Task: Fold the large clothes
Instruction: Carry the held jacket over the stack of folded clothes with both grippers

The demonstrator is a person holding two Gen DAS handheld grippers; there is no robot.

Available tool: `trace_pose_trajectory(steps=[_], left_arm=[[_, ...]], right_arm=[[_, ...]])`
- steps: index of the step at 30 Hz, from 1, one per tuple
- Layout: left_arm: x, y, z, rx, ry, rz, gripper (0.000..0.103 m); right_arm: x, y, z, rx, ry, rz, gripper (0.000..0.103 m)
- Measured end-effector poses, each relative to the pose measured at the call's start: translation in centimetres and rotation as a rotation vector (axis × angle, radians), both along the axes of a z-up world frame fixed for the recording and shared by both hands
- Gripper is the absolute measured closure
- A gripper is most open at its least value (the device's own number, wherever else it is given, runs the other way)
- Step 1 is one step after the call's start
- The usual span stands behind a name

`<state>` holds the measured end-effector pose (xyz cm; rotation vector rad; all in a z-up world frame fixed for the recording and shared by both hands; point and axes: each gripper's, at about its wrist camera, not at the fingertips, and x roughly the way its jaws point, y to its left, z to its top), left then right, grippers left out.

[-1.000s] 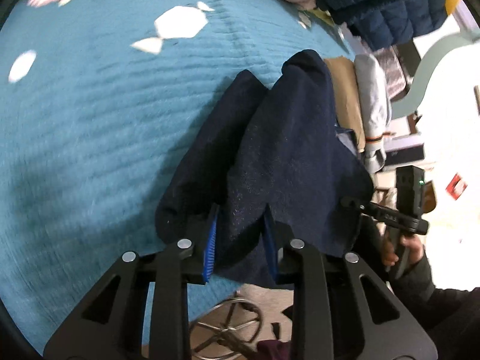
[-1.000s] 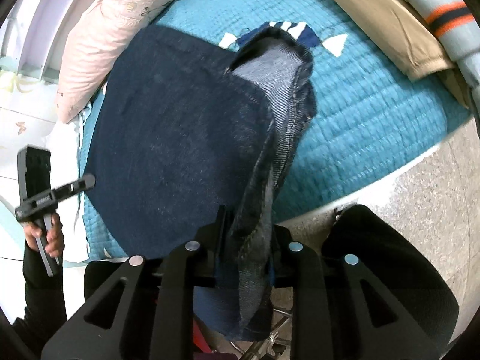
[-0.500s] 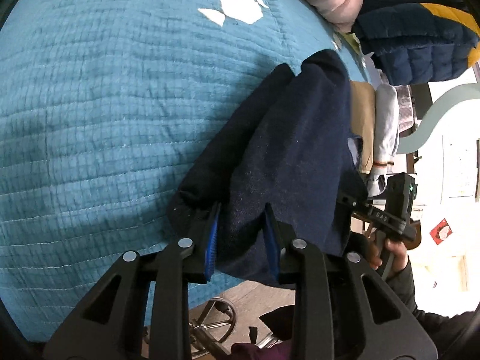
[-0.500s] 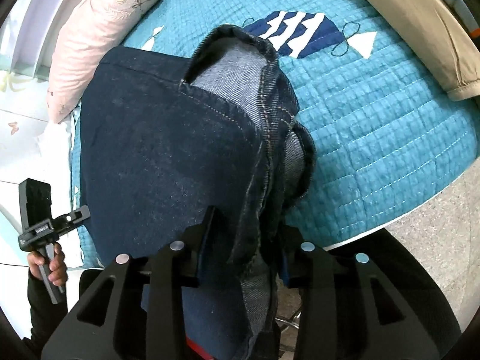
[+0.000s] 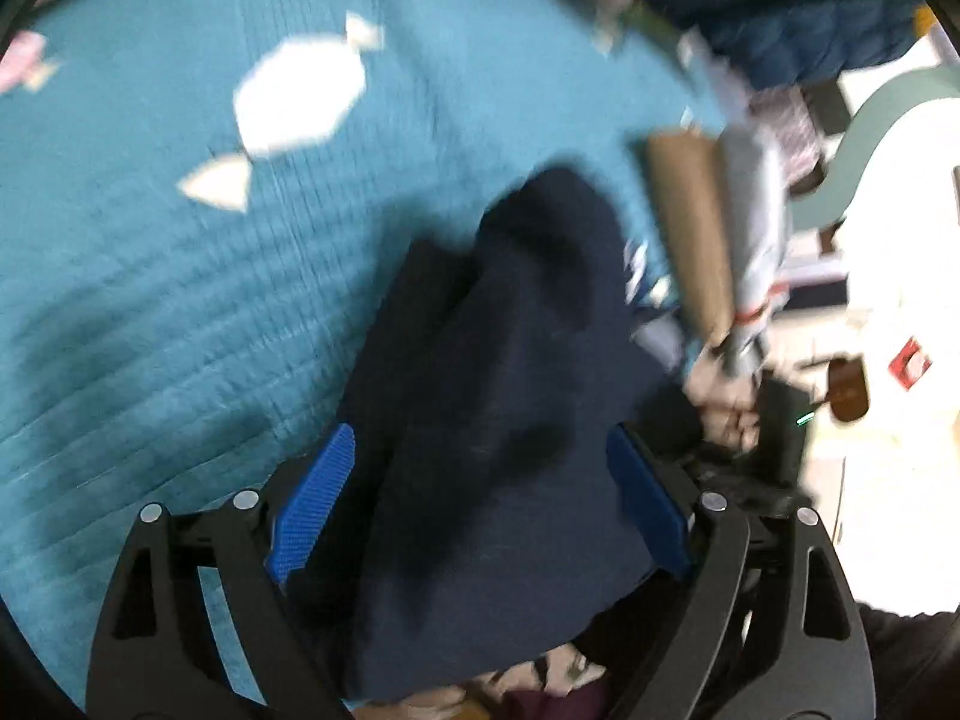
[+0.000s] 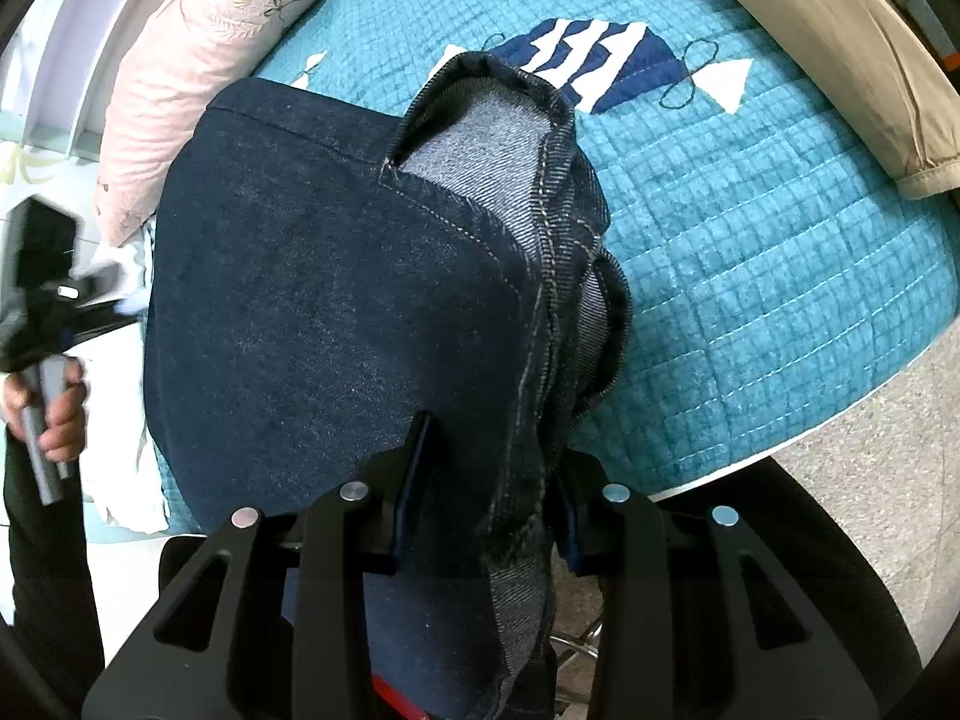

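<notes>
The dark blue jeans (image 6: 336,300) lay folded over the near edge of the bed, on the teal quilt (image 6: 750,252), with part of the cloth hanging off the edge toward the floor. In the right wrist view the waistband gaped at the far end, showing the paler inside of the denim, and a seam with light stitching ran down the right side of the fold.

The left gripper (image 5: 480,516) had its fingers (image 5: 312,510) spread wide and its jaws were opening; the jeans (image 5: 498,420) lay between the blue pads, but the pads stood clear of the cloth on both sides, so nothing was clamped. This view was smeared by motion blur, and finer detail could not be made out.

The right gripper (image 6: 489,486) had its fingers partly apart with the bunched seam edge of the jeans between them. The left pad stood off the cloth with a visible gap, and the right one sat just beside the fold; whether that pad pressed on the denim could not be told.

A pink pillow (image 6: 192,60) lay at the far left of the bed, touching the quilt. A beige folded garment (image 6: 840,48) rested along the right side, well apart from the jeans. A striped navy and white fish patch (image 6: 600,54) showed on the quilt just beyond the waistband. The person's hand (image 6: 54,414) gripped the handle of the left gripper at the left edge of the right wrist view.
</notes>
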<state>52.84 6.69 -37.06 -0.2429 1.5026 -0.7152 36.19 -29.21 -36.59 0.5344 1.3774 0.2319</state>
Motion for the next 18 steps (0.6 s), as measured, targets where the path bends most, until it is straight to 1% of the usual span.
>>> trace_pose_trajectory(steps=[1,3,6,8,9,10,11,12,14,15,16,17,18], left_arm=[[0.1,-0.3,-1.2,0.026,0.027,-0.007,0.017],[0.3,-0.4,-3.0,0.064,0.053,-0.016,0.017],[0.6,0.5,-5.1,0.037,0.108,0.020,0.014],[0.4,0.5,-5.6,0.030,0.100,0.039,0.015],[0.2,0.4,-5.3,0.041,0.078,0.035,0.020],[0.1,0.3,-4.9,0.037,0.067,0.037,0.038],[-0.2,0.2,-4.7,0.028,0.068,0.042,0.043],[-0.4,-0.2,-4.2,0.035,0.059,0.038,0.050],[-0.9,-1.0,-3.6,0.065,0.015,0.023,0.054],[-1.2,-1.2,-3.2,0.083,-0.009,0.021,0.058],[-1.6,-1.4,-2.6,0.103,-0.042,0.016,0.063],[-2.1,-1.9,-2.1,0.117,-0.069,0.010,0.065],[-2.7,-2.4,-1.2,0.134,-0.118,-0.013,0.068]], right_arm=[[0.0,0.0,0.0,0.000,0.000,0.001,0.069],[0.0,0.0,-0.1,0.000,0.003,-0.001,0.069],[0.0,0.0,-0.1,0.001,0.005,-0.003,0.069],[0.0,0.0,-0.1,0.002,0.005,-0.005,0.069],[0.0,0.0,-0.1,0.003,0.005,-0.006,0.069],[0.1,-0.1,-0.1,0.005,0.006,-0.007,0.068],[0.1,-0.1,-0.1,0.005,0.005,-0.007,0.068],[0.1,0.0,-0.1,0.002,0.005,-0.006,0.068],[0.2,0.2,0.0,-0.012,0.002,-0.001,0.069],[0.1,0.3,0.1,-0.016,-0.001,-0.004,0.073],[-0.1,0.4,0.3,-0.012,-0.007,-0.003,0.082],[-0.2,0.5,0.5,-0.015,-0.013,-0.006,0.085],[-0.5,0.5,0.8,-0.014,-0.020,-0.010,0.089]])
